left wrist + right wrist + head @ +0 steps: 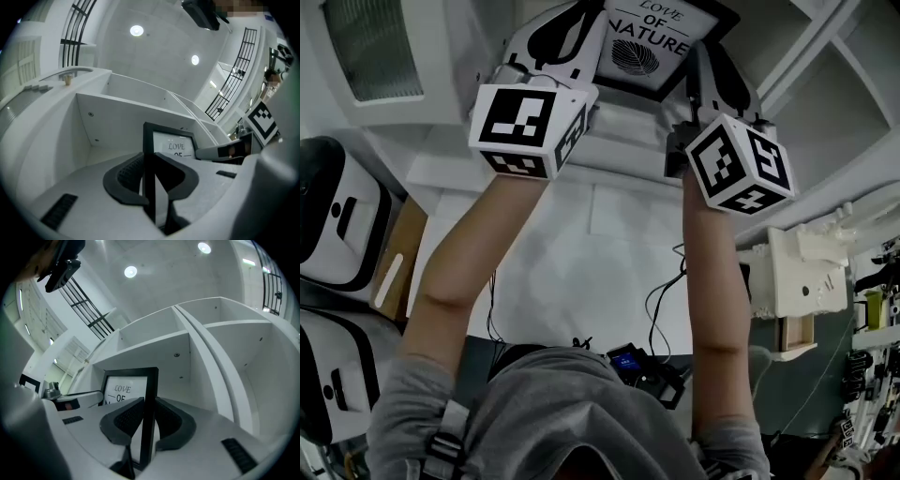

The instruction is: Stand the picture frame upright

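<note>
Risk: the picture frame (pixel 652 42) is being gripped only by its thin side edges, so it could be twisting or slipping out if either grip is loosening. The left gripper (pixel 149 180) and right gripper (pixel 147 420) are each clamping one edge, jaws half closed, holding the frame upright before the shelf (pixel 117 119) compartment.

Both arms reach up and away from the body, side by side, with the forearms bare. The left arm (pixel 455 262) ends in the left gripper (pixel 581 33). Its 2 jaws are clamped on the left edge of the frame (pixel 649 42), 1 pad on each face. The right arm (pixel 712 281) carries the right gripper (pixel 710 66), and its 2 jaws grip the frame's right edge the same way. Both grippers tilt upward, with their marker cubes nearest the person.
</note>
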Demonstrator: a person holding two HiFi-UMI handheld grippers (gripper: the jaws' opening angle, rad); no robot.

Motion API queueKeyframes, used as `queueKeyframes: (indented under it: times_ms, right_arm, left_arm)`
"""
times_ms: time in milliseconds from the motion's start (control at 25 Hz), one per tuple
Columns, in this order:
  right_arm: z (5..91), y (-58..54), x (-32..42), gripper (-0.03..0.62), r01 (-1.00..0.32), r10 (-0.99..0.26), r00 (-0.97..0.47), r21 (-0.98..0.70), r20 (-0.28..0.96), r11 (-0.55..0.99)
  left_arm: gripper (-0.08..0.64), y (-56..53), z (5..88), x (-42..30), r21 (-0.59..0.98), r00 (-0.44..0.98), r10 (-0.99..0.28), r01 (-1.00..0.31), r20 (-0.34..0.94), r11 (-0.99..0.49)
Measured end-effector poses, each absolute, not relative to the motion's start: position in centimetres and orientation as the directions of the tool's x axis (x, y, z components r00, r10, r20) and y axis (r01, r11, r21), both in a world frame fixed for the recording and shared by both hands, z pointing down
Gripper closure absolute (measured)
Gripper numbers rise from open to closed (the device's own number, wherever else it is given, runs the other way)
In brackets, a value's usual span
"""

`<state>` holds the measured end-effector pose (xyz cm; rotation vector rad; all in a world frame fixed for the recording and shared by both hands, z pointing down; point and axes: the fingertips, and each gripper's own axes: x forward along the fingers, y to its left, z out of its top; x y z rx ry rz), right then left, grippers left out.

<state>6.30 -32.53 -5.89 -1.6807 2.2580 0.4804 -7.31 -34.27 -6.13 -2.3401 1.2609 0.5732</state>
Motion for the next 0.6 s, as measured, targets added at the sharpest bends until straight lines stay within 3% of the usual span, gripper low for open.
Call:
queueKeyframes:
  times_ms: [600]
  right_arm:
    - [-5.5, -41.7, 8.1, 0.506, -0.989, -0.931, -0.124, 0.117, -0.345, 0.088]
  left_arm:
    - [0.489, -45.3, -4.4, -4.8, -0.108, 0.555, -0.736, -0.82, -0.388, -0.561]
